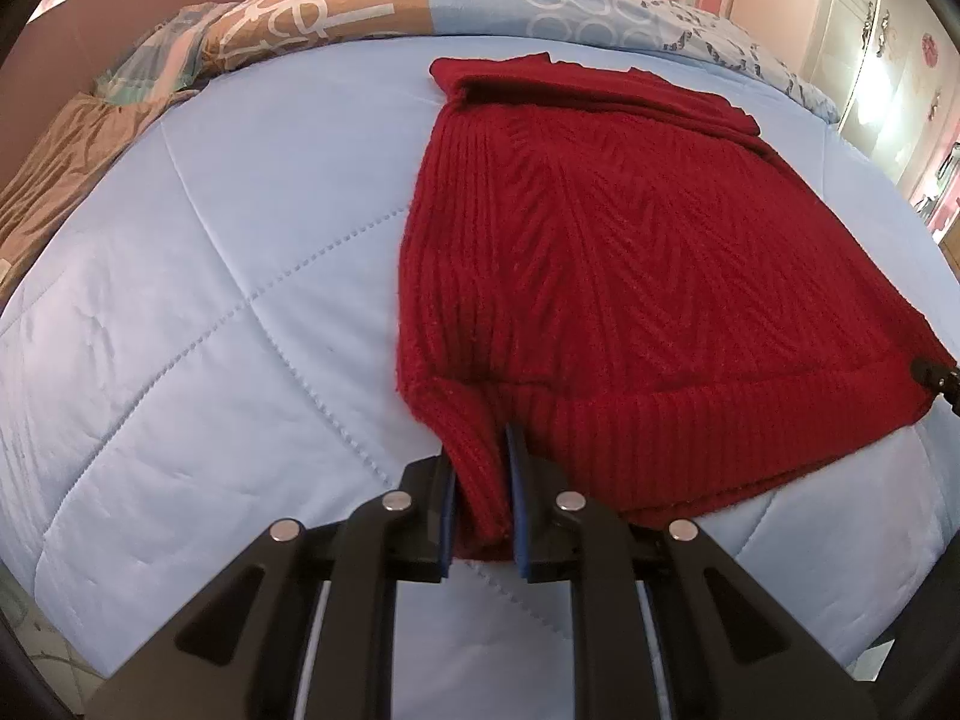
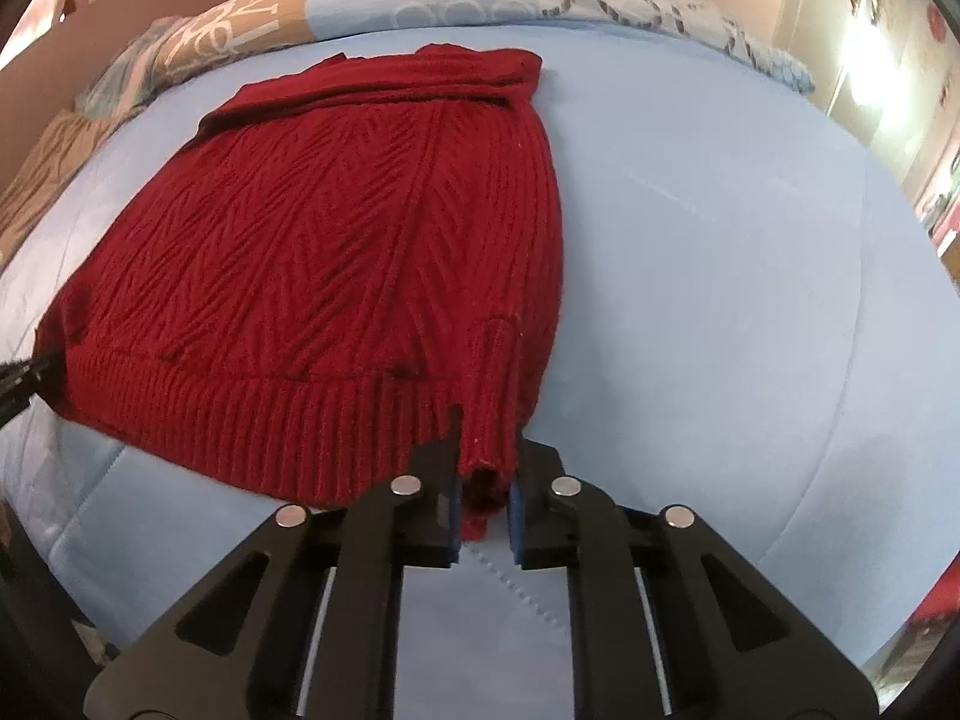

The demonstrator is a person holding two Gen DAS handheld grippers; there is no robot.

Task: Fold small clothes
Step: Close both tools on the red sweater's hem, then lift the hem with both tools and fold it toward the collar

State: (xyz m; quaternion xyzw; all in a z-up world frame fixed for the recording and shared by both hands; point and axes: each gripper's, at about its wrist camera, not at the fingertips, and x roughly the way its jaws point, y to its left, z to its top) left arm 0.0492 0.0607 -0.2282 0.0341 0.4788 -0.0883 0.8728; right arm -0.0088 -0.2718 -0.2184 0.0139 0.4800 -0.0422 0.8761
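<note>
A red knitted sweater (image 1: pixel 630 252) lies flat on a light blue quilt, its ribbed hem nearest me and its sleeves folded across the far end. My left gripper (image 1: pixel 480 450) is shut on the sweater's near left corner, with the ribbed knit pinched between its blue pads. In the right wrist view the same sweater (image 2: pixel 312 240) spreads to the left, and my right gripper (image 2: pixel 486 438) is shut on its near right corner, where a ribbed cuff hangs between the pads. Each gripper's tip shows at the edge of the other's view.
The light blue quilt (image 1: pixel 210 312) covers the bed around the sweater. Patterned pillows (image 1: pixel 336 6) line the far edge. A brown cardboard box (image 1: pixel 108 54) stands at the back left. White cupboard doors (image 2: pixel 888 60) are at the far right.
</note>
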